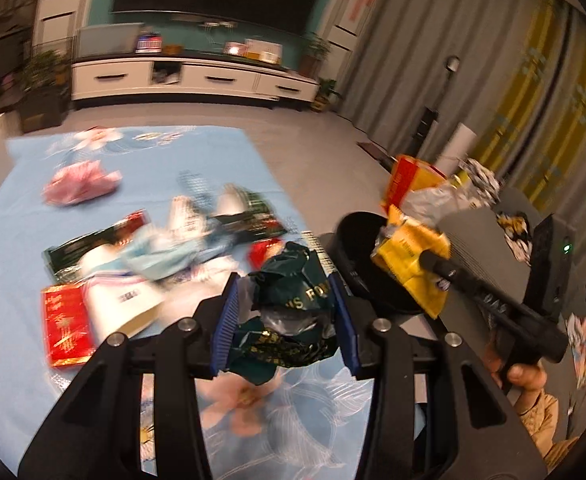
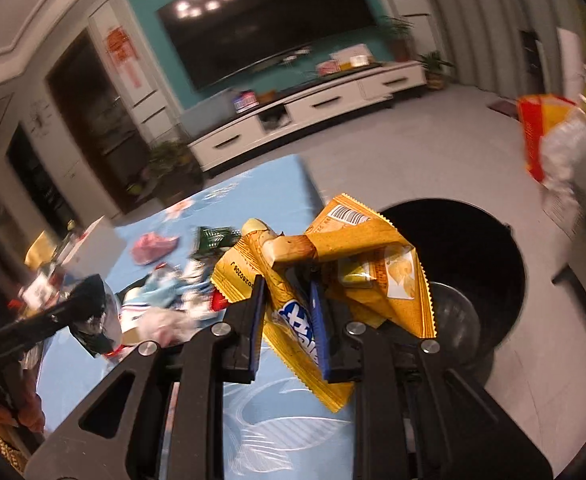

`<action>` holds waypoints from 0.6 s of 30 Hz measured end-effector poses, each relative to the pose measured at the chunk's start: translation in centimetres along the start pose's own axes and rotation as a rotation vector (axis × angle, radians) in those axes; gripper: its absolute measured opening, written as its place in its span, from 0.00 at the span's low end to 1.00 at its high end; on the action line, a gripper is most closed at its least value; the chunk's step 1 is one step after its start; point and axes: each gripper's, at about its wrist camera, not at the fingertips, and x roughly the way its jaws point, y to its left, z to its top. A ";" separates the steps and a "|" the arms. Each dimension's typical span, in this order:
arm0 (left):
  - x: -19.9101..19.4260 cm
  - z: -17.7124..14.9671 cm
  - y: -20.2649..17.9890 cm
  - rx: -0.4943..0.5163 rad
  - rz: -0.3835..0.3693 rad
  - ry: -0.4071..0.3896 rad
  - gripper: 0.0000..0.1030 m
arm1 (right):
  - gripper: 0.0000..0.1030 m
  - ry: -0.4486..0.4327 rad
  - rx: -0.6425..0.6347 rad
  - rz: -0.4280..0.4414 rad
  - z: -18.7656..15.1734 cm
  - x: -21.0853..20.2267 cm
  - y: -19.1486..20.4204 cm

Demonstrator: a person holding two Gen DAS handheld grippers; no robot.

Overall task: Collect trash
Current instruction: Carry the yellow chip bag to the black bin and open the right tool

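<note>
My left gripper [image 1: 287, 312] is shut on a crumpled dark green wrapper [image 1: 293, 300], held above the blue flowered cloth [image 1: 33, 216]. My right gripper [image 2: 289, 320] is shut on a yellow snack wrapper [image 2: 333, 264], held over the near rim of the black trash bin [image 2: 473, 256]. In the left wrist view the right gripper [image 1: 433, 264] with the yellow wrapper [image 1: 409, 260] hangs over the bin [image 1: 357, 240]. Several wrappers [image 1: 165, 248] lie on the cloth, with a red packet [image 1: 65, 328] and a pink crumpled piece [image 1: 77, 184].
The bin stands on the grey floor to the right of the cloth. A grey seat with more packets [image 1: 413, 176] is to the right. A white TV cabinet [image 1: 189, 76] and potted plants stand at the far wall. The left gripper shows in the right wrist view [image 2: 89, 304].
</note>
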 end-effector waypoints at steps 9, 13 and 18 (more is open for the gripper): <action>9.4 3.4 -7.2 0.090 -0.136 0.112 0.44 | 0.22 -0.039 0.207 0.009 -0.8 0.3 -7.4; 14.0 3.6 -9.3 0.120 -0.142 0.165 0.45 | 0.23 -0.030 0.272 -0.010 -1.1 1.5 -10.0; 18.2 3.4 -11.2 0.151 -0.136 0.218 0.46 | 0.26 -0.026 0.287 -0.021 -1.0 2.3 -11.3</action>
